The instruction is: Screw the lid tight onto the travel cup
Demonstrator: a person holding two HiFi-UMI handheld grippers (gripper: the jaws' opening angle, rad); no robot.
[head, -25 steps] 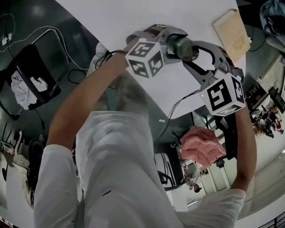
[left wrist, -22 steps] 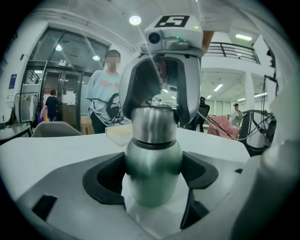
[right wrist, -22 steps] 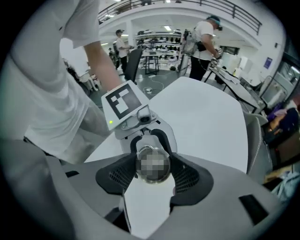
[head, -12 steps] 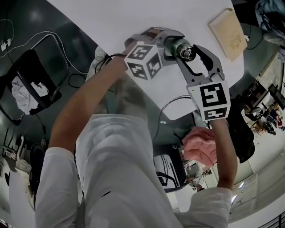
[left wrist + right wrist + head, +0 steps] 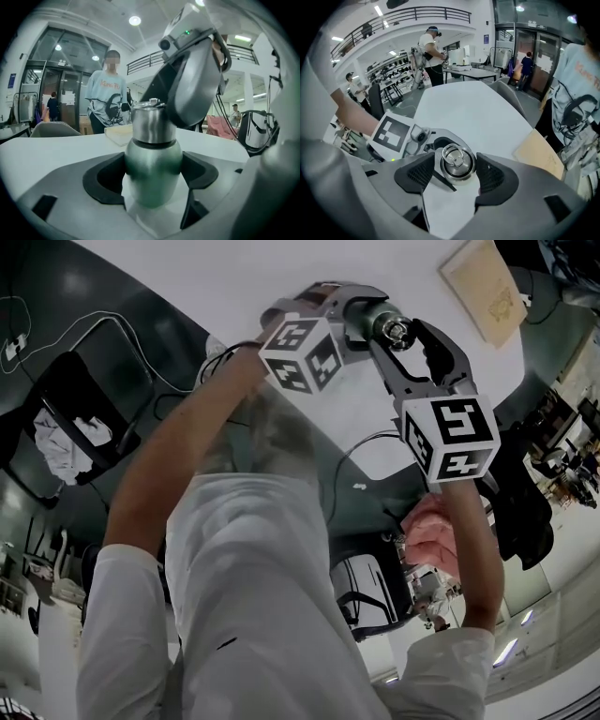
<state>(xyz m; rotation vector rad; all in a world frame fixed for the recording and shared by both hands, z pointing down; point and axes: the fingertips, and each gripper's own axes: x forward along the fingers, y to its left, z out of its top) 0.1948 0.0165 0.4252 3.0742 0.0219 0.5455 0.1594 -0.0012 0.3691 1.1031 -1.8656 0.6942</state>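
Seen from the head view, a person in a white shirt reaches both arms out over a white table (image 5: 281, 277), a claw tool in each hand, and the two tools meet at a travel cup (image 5: 375, 326) near the table's edge.

The left claw (image 5: 153, 176) pinches the cup's rounded green body, one dark pad pressed to each side. The cup stands upright between them with its base down on the table. A silver lid (image 5: 152, 124) sits on top of the cup, above a dark band at the neck.

The right claw (image 5: 456, 174) comes down on the cup from above. In its own view the lid appears from the top as a shiny round cap with a small ring in the middle. The lid lies between the two ribbed pads, which stand close against its rim. This claw's jaws are opening.

Each tool carries a white cube with black square markers; the left one's cube (image 5: 300, 352) sits beside the cup and the right one's cube (image 5: 448, 437) nearer the person.

A flat tan board (image 5: 487, 287) lies on the far part of the table, well apart from the cup. A bystander in a pale printed shirt (image 5: 105, 101) stands beyond the table
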